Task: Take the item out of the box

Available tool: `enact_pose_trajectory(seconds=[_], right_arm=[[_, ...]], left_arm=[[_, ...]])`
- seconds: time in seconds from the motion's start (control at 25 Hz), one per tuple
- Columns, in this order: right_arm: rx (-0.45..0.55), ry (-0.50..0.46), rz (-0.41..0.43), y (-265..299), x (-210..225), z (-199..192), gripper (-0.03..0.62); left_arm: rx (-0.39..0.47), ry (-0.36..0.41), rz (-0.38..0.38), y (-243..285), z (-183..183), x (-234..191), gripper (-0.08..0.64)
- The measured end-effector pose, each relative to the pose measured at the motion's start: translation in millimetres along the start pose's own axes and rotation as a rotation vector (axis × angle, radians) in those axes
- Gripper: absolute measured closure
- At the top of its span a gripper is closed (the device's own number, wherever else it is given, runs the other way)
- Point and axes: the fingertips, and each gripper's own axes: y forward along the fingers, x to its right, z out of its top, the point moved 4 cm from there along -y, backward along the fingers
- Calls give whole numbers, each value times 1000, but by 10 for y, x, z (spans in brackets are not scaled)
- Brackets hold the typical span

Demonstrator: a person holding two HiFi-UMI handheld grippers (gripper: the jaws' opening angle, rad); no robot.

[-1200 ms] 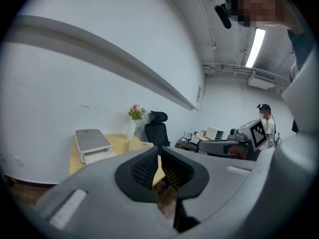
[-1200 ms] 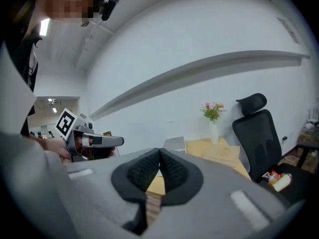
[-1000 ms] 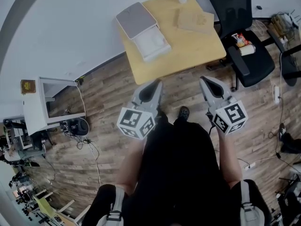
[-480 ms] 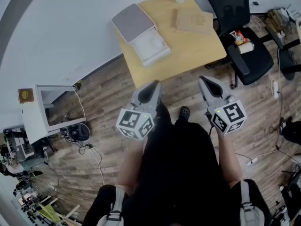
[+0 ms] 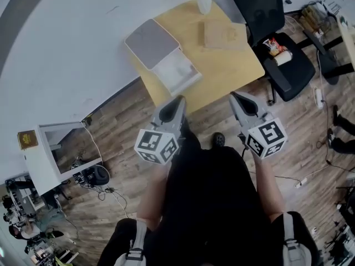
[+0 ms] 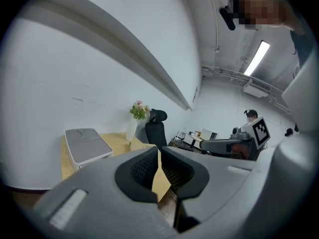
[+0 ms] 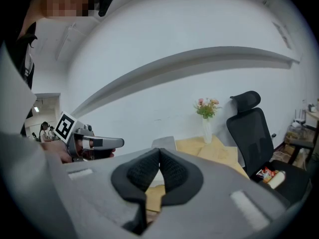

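left gripper (image 5: 178, 100): being held low over the wood floor (image 5: 125, 118), tips just short of the surface's near edge. Jaws are being kept together, with nothing between them.
right gripper (image 5: 235, 97): being held beside the left one, apart from it and pointing the same way. Jaws are being kept pressed together, empty.
box (image 5: 176, 72): being carried on the surface (image 5: 224, 65), at the left end near the white wall. It is open, with the white tray on the side facing the grippers.
lid (image 5: 147, 36): grey, being kept folded back on the wall side of the tray.
item: the tray's inside is being seen only as white on white, so the contents cannot be made out.
gap to box: neither gripper is touching the box; both are being held clear of it.
other things on surface: a flat brown board (image 5: 224, 35) right of the box, a vase (image 5: 204, 3) with flowers at the far edge.
chair (image 5: 277, 43): black, being kept at the surface's right end, with snack packets (image 5: 273, 46) on the seat.
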Motion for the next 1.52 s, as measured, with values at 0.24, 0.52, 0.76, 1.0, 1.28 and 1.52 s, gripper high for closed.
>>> enact_pose_trajectory(seconds=[0.24,0.52,0.76,1.0,1.28,1.52], right_arm=[[-45,-9,-33,410,-116,38,589],[-75,16,-65,882,-270,1,589],[-107,45,-72,1271,-359,-93,589],[-158,66,-80,1588,-490,-183,589],[-217,78,-91,1742,-565,-321,589],[-261,93,-94,1857,-532,-453,589]], left_arm=[[-6,-3,-44,94,156,-462,534],[-25,5,-76,84,261,-995,534],[-38,7,-76,9,320,-1443,534],[-54,-1,-105,-77,311,-1732,534],[-96,-18,-154,-48,194,-1800,534],[-122,-35,-178,30,94,-1733,534]])
